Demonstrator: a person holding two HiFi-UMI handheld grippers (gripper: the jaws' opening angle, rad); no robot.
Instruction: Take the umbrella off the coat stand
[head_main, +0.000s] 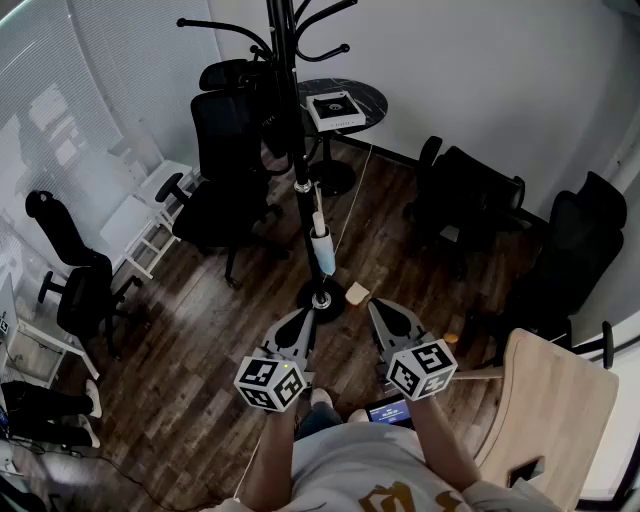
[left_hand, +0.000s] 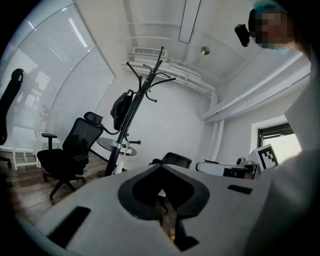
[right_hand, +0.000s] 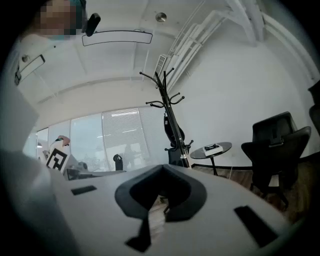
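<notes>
Approach step is judged in hand. The folded pale-blue umbrella (head_main: 323, 250) is hung low against the black metal coat stand (head_main: 298, 150), well apart from the left gripper (head_main: 303, 320) and right gripper (head_main: 383, 310). Both sets of fingers are clenched on nothing (opening and a forward reach are called for).

The left tool (head_main: 302, 318) and right tool (head_main: 384, 310) hover near the coat stand (head_main: 297, 160), where a pale umbrella (head_main: 323, 250) hangs.

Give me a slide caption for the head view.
Left gripper and right gripper, both shut, face the coat stand with the umbrella on it.
</notes>
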